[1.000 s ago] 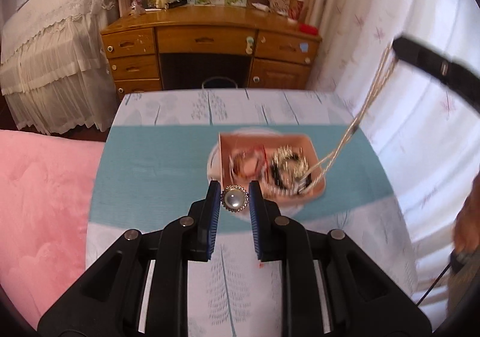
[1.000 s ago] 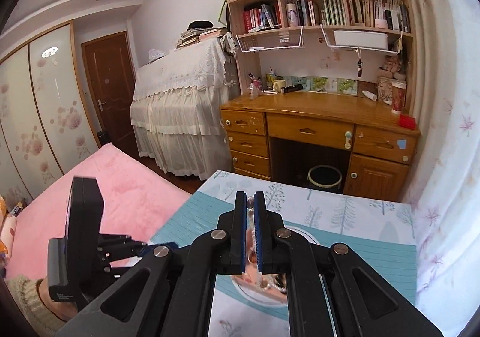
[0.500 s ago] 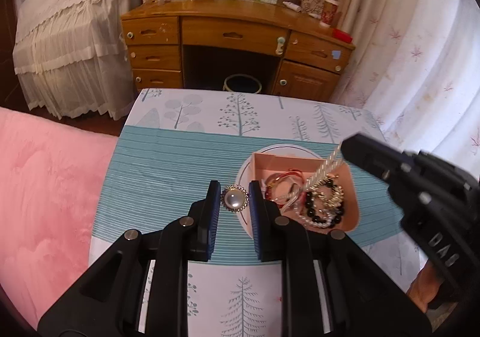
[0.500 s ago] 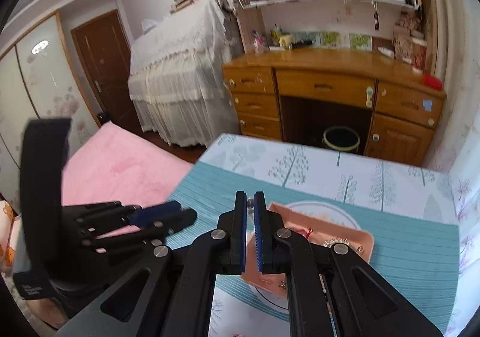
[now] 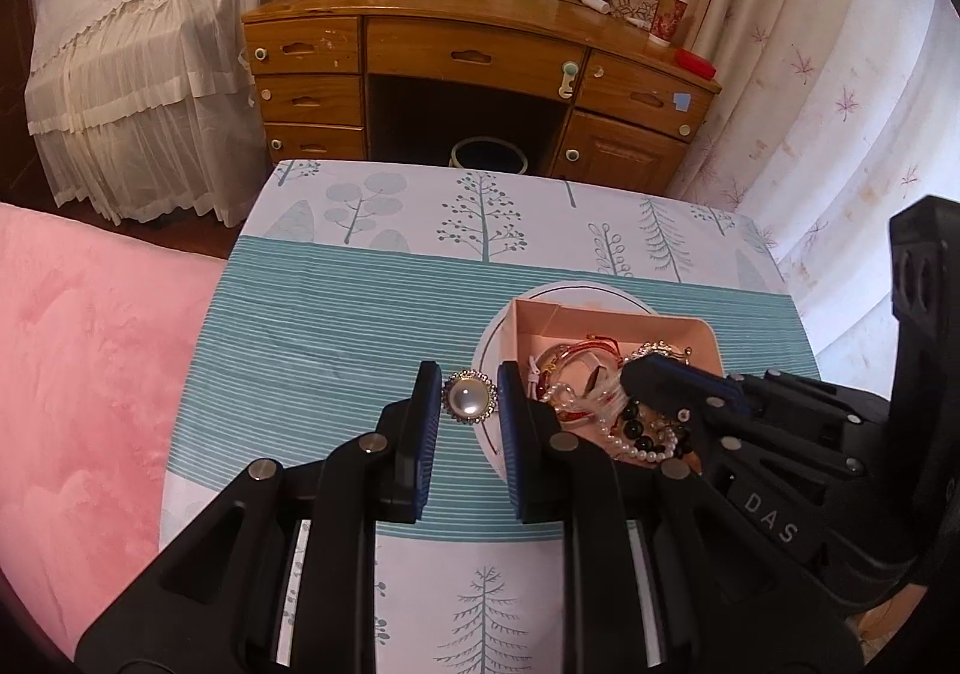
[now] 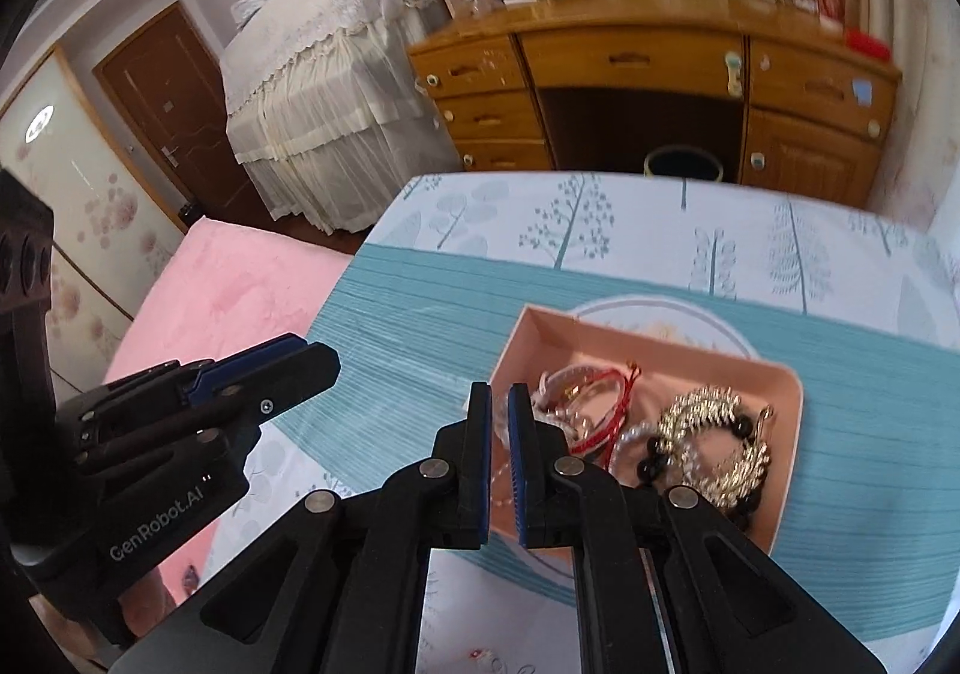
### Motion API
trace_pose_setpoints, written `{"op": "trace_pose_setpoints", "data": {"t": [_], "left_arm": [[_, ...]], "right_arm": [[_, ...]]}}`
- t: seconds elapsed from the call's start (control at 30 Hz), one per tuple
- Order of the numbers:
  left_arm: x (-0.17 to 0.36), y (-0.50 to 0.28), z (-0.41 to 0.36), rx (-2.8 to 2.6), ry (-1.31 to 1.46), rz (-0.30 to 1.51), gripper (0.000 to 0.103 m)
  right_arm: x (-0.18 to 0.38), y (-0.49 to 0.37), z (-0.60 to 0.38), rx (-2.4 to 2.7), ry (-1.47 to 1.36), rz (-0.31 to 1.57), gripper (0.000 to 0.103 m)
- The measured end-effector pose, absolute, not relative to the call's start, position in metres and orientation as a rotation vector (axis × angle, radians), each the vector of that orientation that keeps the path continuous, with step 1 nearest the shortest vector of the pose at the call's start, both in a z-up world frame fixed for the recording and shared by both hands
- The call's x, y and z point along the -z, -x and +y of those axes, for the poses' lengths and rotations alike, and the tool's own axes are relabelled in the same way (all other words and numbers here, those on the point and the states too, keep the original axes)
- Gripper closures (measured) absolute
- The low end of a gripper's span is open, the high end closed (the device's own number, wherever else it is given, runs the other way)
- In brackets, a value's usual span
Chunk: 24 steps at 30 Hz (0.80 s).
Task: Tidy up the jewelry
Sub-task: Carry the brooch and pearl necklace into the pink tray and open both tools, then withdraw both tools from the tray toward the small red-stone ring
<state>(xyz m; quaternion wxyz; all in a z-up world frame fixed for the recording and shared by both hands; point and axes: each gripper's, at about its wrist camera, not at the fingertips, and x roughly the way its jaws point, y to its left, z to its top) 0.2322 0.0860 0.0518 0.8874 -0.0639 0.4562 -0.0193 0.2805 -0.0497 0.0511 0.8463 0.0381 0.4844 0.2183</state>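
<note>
Over the pink tray (image 6: 651, 350), the right gripper (image 6: 499, 404) is opening above tangled bracelets (image 6: 591, 404). The left gripper (image 5: 469, 401) pinches a pearl brooch (image 5: 469, 397); a slack pinch could drop it onto the cloth

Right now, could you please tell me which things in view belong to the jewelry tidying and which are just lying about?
Part of the job:
- round pearl brooch with sparkly rim, gripped in the left tongs
- pink rectangular tray
- tangled bracelets and bead strings in it
- right tongs, opening over the tray

Just lying about:
- wooden desk
- dark waste bin
- pink blanket
- red floral cup
</note>
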Motion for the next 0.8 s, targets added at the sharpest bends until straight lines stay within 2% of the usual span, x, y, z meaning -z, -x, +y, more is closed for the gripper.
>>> {"op": "trace_pose_setpoints", "data": {"t": [0.13,0.37,0.67,0.73,0.8], "left_arm": [[-0.051,-0.234,0.08,0.058,0.117,0.955,0.086],[-0.037,-0.242,0.057,0.112,0.1,1.005,0.086],[-0.006,-0.248,0.02,0.205,0.106,1.106,0.085],[-0.003,-0.248,0.014,0.214,0.095,1.126,0.078],[-0.002,-0.246,0.011,0.207,0.09,1.13,0.043]], "right_arm": [[-0.056,-0.277,-0.062,-0.445,-0.093,1.009,0.082],[-0.076,-0.253,-0.096,-0.405,-0.092,0.973,0.081],[-0.055,-0.232,-0.141,-0.349,-0.13,1.001,0.08],[-0.051,-0.226,-0.149,-0.345,-0.136,1.0,0.08],[-0.048,-0.222,-0.153,-0.347,-0.142,0.999,0.08]]}}
